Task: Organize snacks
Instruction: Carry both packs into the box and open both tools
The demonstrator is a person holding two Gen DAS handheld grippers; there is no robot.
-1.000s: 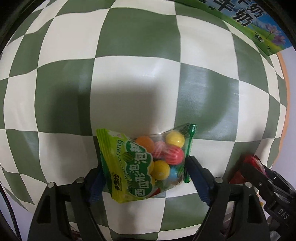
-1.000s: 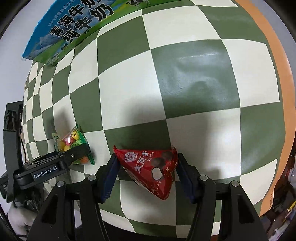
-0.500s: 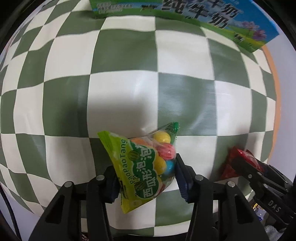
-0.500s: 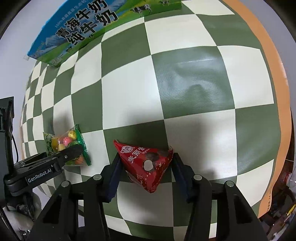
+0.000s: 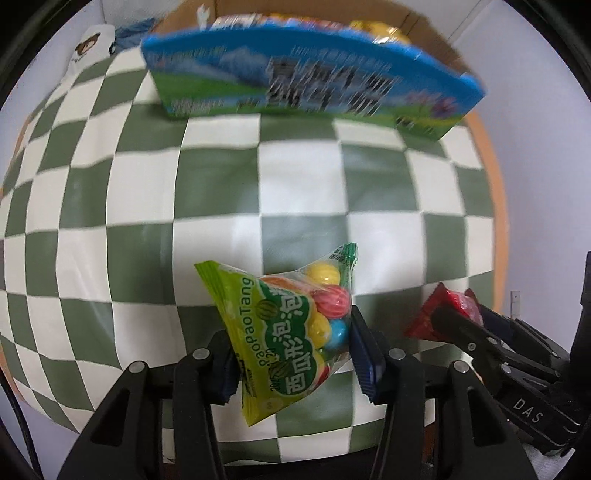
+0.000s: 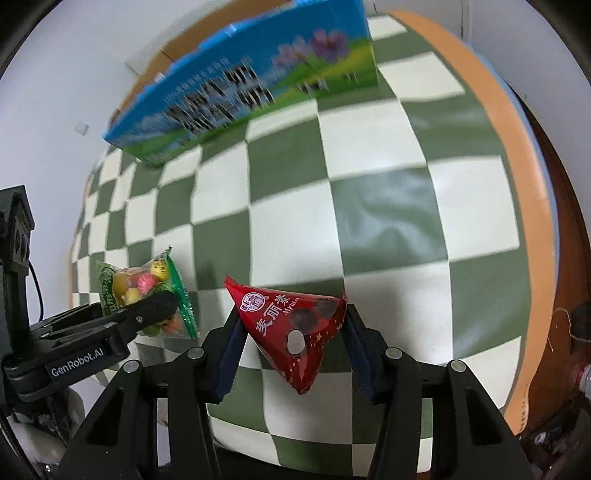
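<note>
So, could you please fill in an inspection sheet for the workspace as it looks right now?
Surface: green-and-white checkered cloth, orange rim.
Job's things: green gumball packet and red chocolate packet, both lifted off the cloth; blue milk carton box at the far side.
Clutter: cardboard box behind the carton.
Grippers: left gripper shut on green packet; right gripper shut on red packet.
Cables: black cable.
Surroundings: white wall.
</note>
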